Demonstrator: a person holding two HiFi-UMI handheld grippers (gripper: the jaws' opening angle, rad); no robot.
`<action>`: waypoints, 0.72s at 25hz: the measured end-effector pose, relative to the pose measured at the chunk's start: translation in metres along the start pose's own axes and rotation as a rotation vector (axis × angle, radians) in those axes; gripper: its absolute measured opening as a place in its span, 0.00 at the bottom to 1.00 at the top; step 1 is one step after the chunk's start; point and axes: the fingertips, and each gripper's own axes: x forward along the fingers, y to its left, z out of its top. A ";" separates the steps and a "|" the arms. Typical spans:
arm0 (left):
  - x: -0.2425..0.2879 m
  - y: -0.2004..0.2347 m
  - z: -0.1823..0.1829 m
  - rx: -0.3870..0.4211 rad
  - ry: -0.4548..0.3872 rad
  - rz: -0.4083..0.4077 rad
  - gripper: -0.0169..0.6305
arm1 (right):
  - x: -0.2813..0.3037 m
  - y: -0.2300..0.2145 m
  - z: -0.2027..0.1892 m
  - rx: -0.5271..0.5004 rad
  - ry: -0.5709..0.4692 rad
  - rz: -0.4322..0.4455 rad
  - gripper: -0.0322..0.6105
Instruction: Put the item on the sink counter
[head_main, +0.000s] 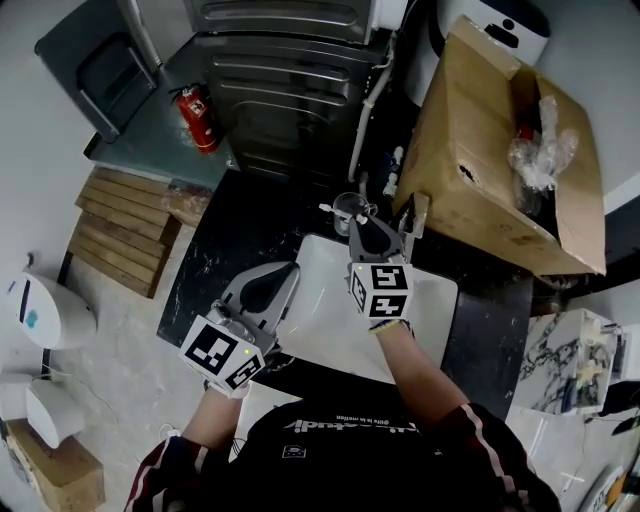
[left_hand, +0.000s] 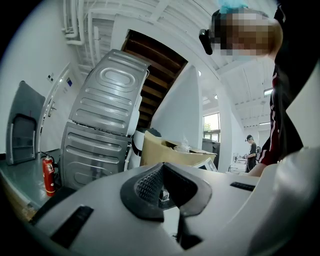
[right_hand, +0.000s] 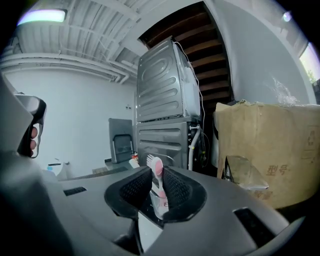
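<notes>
My right gripper (head_main: 372, 220) hangs over the back edge of the white sink (head_main: 430, 300), shut on a small clear cup (head_main: 348, 210). A pink and white toothbrush (right_hand: 156, 170) stands in that cup. In the right gripper view its head sticks up between the dark ribbed pads (right_hand: 135, 187) of the right gripper (right_hand: 153, 176). The black sink counter (head_main: 230, 240) runs along the sink's left and far side. My left gripper (head_main: 292, 272) is level over the sink's left rim. In the left gripper view the tips of the left gripper (left_hand: 162, 167) meet with nothing between them.
A big open cardboard box (head_main: 500, 170) stands close on the right, its flap near the right gripper. Stacked grey washing machines (head_main: 290, 90) rise behind the counter. A red fire extinguisher (head_main: 200, 118) and a wooden pallet (head_main: 120, 235) lie to the left.
</notes>
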 end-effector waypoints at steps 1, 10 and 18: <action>-0.003 -0.001 0.000 0.001 0.000 0.000 0.05 | 0.000 0.000 -0.004 0.003 0.016 0.001 0.18; -0.030 -0.013 0.017 0.019 -0.014 -0.021 0.05 | -0.026 0.019 -0.009 0.022 0.083 0.020 0.32; -0.050 -0.043 0.036 0.043 -0.048 -0.085 0.05 | -0.112 0.024 0.033 0.037 -0.051 -0.024 0.32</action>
